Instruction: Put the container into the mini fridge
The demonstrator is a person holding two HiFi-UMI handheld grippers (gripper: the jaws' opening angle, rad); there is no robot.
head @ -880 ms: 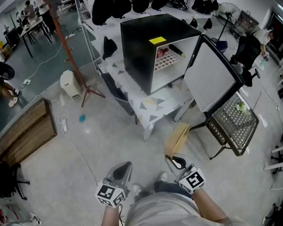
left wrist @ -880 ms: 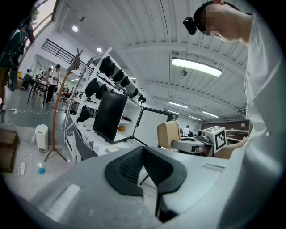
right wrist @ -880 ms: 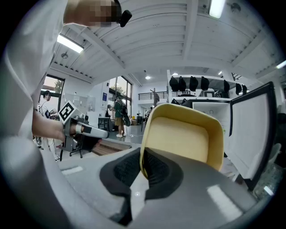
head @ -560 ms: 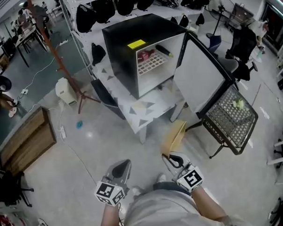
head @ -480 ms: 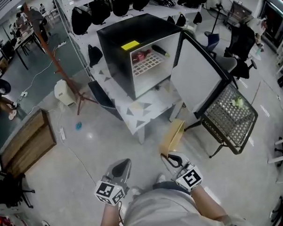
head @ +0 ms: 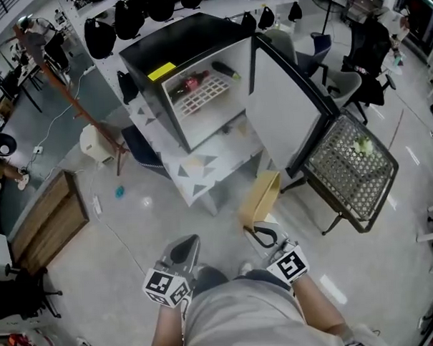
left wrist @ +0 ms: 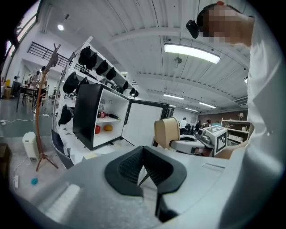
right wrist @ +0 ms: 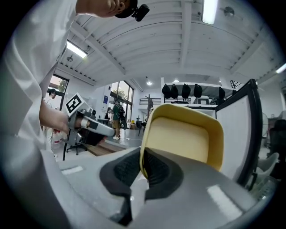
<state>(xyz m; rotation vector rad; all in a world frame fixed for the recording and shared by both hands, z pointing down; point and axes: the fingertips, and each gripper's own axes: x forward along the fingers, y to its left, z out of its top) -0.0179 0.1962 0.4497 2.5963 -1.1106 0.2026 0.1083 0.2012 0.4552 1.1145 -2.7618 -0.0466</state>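
Container (head: 261,195) long axis twd fridge (head: 169,43), clamped in right gripper (head: 258,231) jaws; left gripper (head: 184,247) closed.

Grey concrete floor (head: 99,274). Wooden cabinet (head: 50,219) at left, red coat stand (head: 79,103) behind it. Wire-mesh chair (head: 349,174) at right. White ribbed ceiling (left wrist: 147,27), strip light (left wrist: 191,51) on.

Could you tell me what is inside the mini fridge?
On its wire shelf: a red item and a dark long object. Below: a red round thing and an orange one. The side wall hides the rest.
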